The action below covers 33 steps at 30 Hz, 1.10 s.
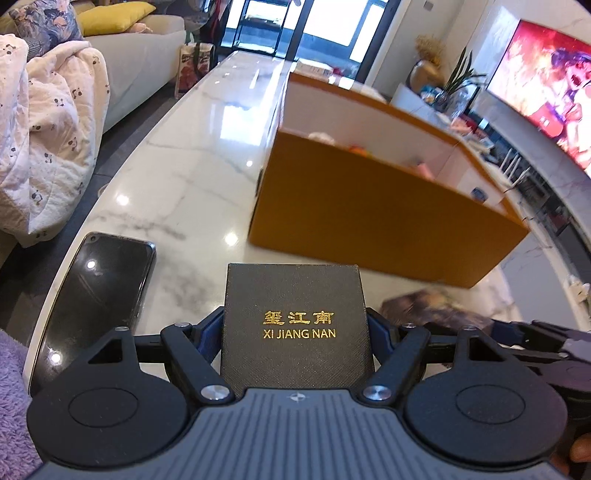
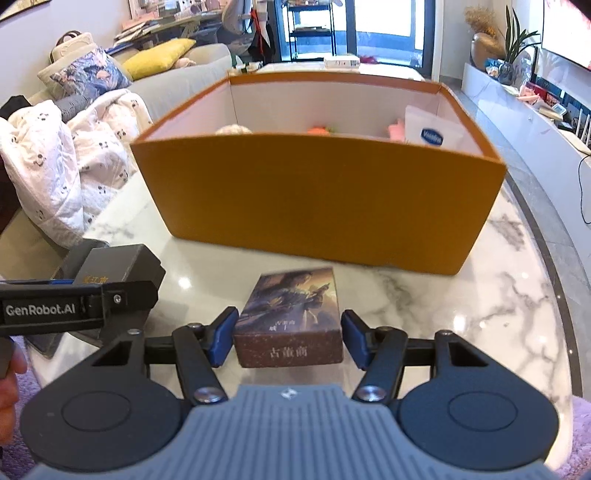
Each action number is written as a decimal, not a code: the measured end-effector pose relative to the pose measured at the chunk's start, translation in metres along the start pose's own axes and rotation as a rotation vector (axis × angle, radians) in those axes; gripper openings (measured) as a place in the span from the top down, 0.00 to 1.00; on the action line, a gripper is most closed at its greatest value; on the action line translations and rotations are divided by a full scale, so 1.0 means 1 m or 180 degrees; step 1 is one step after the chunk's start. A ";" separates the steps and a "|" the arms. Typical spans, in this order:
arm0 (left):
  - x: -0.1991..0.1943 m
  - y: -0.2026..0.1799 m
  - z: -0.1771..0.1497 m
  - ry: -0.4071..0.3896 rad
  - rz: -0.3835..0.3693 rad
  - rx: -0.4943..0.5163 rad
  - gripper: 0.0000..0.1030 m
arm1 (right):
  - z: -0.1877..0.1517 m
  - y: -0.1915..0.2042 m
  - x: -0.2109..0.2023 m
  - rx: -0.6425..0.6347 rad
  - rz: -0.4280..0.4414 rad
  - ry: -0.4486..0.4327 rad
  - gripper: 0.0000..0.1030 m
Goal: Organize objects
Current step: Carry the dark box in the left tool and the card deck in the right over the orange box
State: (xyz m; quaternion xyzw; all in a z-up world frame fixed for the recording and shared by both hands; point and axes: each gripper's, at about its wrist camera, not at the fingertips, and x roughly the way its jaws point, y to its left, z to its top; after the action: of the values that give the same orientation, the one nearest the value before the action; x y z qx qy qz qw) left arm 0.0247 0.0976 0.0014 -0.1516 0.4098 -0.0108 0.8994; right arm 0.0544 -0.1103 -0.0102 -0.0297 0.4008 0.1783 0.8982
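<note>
I look across a glossy white marble tabletop (image 1: 177, 177) toward bright glass doors (image 2: 388, 26). A pale sofa (image 1: 140, 62) with a yellow cushion (image 2: 159, 55) and rumpled panda-print quilt (image 1: 55, 122) sits on one side. Opposite glows a wall-mounted television (image 1: 546, 85) beside a potted plant (image 2: 517, 37).

Left gripper (image 1: 295, 328) fingers (image 1: 209, 332) clamped; right gripper (image 2: 289, 339) gripping, angled down

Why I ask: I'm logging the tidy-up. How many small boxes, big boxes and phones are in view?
Small boxes: 2 (black box, illustrated box)
Big orange box: 1
Phone: 1
Total: 4
</note>
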 end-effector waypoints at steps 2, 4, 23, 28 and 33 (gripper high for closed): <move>-0.007 -0.002 0.002 -0.0043 -0.0059 -0.0004 0.14 | 0.001 0.001 -0.008 -0.0008 0.0013 -0.0048 0.41; -0.014 -0.006 0.005 -0.0088 -0.0127 -0.0009 0.14 | 0.002 0.002 -0.015 -0.0016 0.0042 -0.0077 0.41; -0.052 -0.034 0.040 -0.0362 -0.0515 0.0083 0.14 | 0.034 -0.017 -0.082 0.0105 0.0305 -0.0495 0.42; -0.052 -0.041 0.063 -0.0391 -0.0626 0.0137 0.14 | 0.059 -0.028 -0.099 0.0036 0.0362 -0.0658 0.42; -0.044 -0.046 0.089 -0.0347 -0.0739 0.0161 0.14 | 0.094 -0.041 -0.105 -0.0040 0.0422 -0.0787 0.42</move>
State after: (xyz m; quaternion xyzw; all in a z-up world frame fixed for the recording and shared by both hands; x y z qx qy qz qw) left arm 0.0669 0.0836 0.1016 -0.1757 0.3397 -0.1169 0.9166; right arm 0.0708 -0.1612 0.1265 0.0134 0.2870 0.2421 0.9267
